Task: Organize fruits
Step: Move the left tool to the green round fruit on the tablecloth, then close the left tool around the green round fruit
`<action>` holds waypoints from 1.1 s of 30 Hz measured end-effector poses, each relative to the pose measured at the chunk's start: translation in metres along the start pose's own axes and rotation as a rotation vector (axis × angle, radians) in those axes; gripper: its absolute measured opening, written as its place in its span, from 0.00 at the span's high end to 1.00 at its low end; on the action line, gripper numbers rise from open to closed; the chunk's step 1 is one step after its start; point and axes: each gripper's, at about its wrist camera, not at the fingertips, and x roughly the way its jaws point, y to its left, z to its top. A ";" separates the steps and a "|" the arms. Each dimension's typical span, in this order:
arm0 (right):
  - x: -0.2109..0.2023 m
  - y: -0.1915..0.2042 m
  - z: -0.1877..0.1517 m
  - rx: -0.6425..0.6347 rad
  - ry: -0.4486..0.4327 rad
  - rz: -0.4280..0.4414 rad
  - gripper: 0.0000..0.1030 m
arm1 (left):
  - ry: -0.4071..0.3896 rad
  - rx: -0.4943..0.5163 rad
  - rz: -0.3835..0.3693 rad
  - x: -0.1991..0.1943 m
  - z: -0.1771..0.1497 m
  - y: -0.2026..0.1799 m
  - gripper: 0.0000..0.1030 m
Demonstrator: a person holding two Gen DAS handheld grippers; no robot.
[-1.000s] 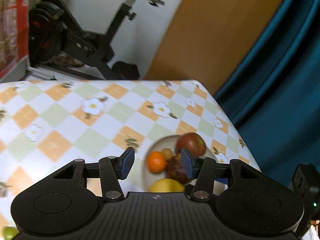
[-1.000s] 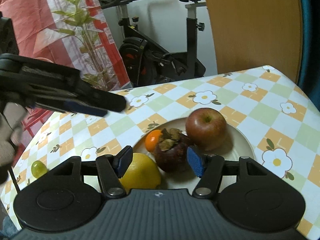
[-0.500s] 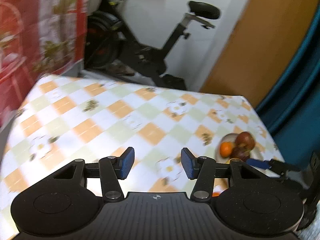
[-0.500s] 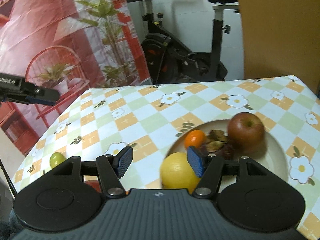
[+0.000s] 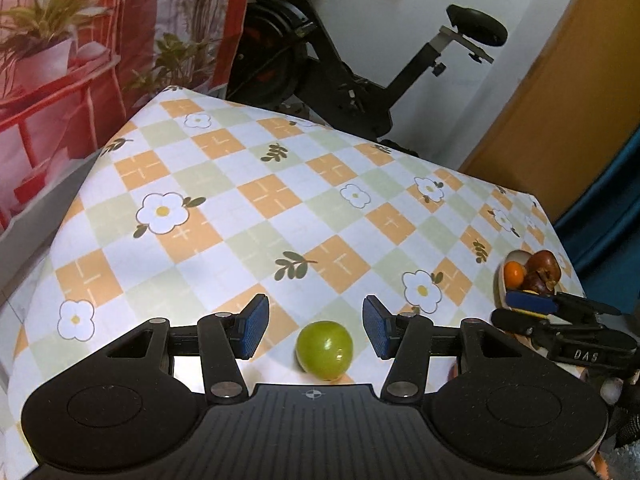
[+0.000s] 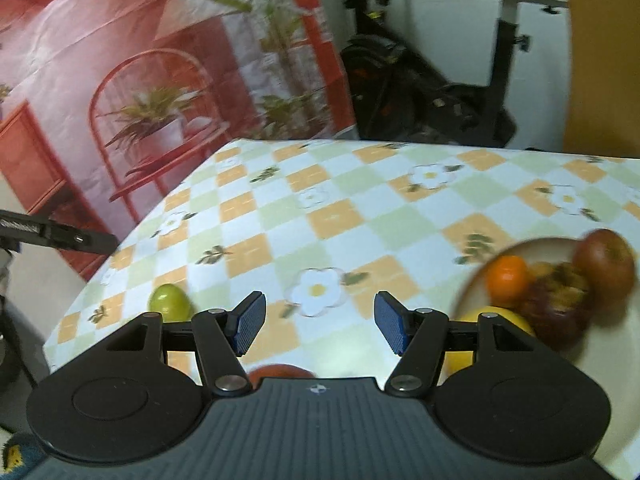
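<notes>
Hovering over the checked tablecloth (image 5: 280,208), the left gripper (image 5: 314,326) has its blue pads spread apart, and a small green fruit (image 5: 324,350) sits on the cloth right in the gap between them, neither pad touching it. From the right wrist view that same green fruit lies off to the left near the table's edge, with one dark finger of the left gripper reaching in from the left border above the floor. The right gripper (image 6: 318,322) is open too, nothing between its fingers but bare cloth and a printed daisy. Off to its right, blurred, is the plate (image 6: 476,276), loaded up: an orange (image 6: 508,280), a red apple (image 6: 604,264), a dark purple fruit with a dried crown (image 6: 560,304) and a yellow fruit (image 6: 504,320) half hidden behind the gripper's linkage. A reddish round fruit (image 6: 276,372) peeks out just above the right gripper's body, mostly covered. Behind the table stand an exercise bike (image 5: 360,64) and a red printed backdrop (image 6: 120,80)
</notes>
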 end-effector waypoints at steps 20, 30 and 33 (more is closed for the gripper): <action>0.084 0.110 0.005 -0.390 0.162 0.193 0.38 | -0.010 -0.107 -0.110 0.025 -0.018 0.020 0.37; 0.115 0.120 0.001 -0.332 0.226 0.196 0.38 | 0.063 -0.169 -0.159 0.050 -0.019 0.030 0.38; 0.119 0.121 0.000 -0.323 0.232 0.196 0.39 | 0.080 -0.165 -0.148 0.055 -0.021 0.030 0.39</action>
